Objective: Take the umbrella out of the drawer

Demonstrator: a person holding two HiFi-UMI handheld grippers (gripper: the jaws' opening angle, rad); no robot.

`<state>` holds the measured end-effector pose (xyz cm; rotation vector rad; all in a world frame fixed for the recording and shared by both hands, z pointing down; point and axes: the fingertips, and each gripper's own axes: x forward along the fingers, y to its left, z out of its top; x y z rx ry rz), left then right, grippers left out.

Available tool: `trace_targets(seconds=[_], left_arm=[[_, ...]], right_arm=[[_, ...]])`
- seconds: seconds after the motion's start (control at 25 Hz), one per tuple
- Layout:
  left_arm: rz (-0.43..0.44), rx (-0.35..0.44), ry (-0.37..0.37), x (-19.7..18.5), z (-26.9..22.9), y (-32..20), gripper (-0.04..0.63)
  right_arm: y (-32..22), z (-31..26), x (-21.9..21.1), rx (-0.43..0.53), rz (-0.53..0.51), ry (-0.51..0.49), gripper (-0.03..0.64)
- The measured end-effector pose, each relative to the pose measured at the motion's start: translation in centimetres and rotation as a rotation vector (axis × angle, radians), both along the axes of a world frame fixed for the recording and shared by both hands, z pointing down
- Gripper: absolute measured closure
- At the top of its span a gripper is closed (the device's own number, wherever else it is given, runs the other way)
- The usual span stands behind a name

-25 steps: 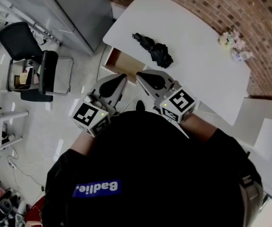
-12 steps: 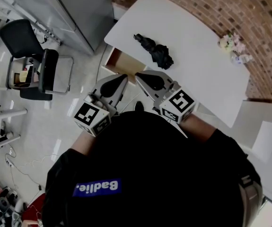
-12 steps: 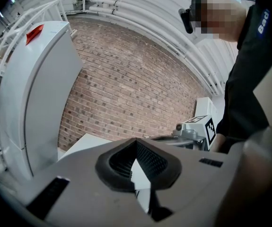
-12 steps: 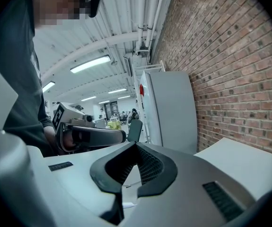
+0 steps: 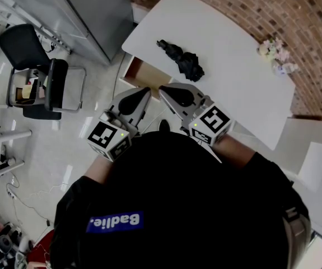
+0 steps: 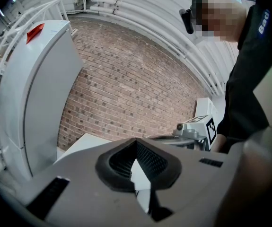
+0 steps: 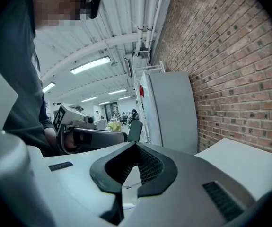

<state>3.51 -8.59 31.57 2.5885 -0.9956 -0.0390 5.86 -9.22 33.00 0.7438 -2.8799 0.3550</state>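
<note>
Nothing moved | umbrella [image 5: 183, 61] black, folded, on table [image 5: 236, 80] | left gripper [image 5: 145, 90], right gripper [image 5: 163, 88] closed, empty

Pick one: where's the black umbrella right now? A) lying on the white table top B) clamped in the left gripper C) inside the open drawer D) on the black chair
A: the head view shows the folded black umbrella lying on the white table, up past the open drawer and clear of both grippers.
</note>
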Motion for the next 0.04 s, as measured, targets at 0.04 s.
trace_targets(seconds=[0.04], left_arm=[[0.0,0.0,0.001,0.05,0.0,-0.04,0.598]], right_arm=[[-0.01,-0.02,0.03,0.0,0.0,-0.001,0.588]])
